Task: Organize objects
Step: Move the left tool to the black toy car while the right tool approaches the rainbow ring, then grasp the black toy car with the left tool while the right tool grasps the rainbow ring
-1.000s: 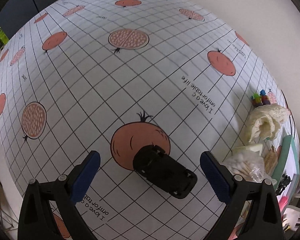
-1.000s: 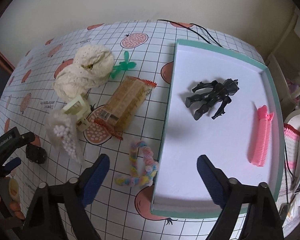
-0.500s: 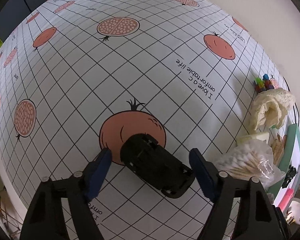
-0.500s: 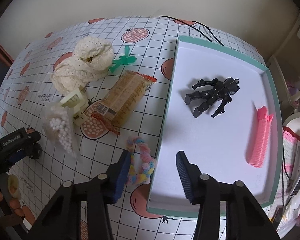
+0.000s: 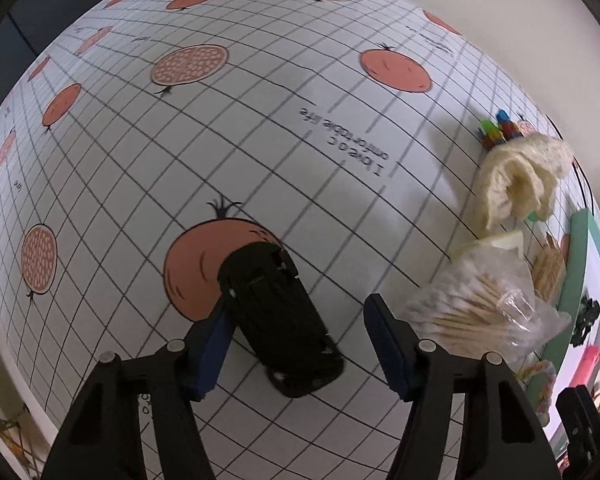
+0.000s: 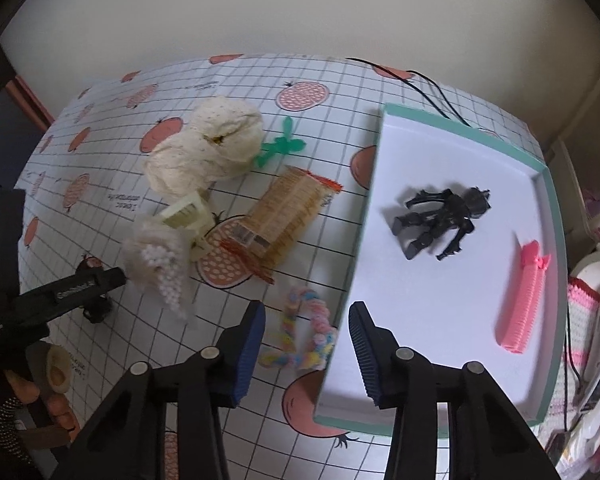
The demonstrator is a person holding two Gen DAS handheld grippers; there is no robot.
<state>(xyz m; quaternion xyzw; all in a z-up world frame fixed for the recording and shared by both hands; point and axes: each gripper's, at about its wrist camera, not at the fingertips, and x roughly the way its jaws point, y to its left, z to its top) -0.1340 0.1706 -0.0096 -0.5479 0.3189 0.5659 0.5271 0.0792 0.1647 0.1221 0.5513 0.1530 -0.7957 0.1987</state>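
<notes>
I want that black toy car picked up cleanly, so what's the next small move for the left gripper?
Probably nudge the left hand-held gripper rightward before closing: the black toy car already touches the left finger, while a gap remains on the right.

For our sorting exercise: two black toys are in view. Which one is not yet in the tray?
The black toy car, lying on the tablecloth between the left gripper's open fingers. The black action figure already lies inside the teal-rimmed tray.
</notes>
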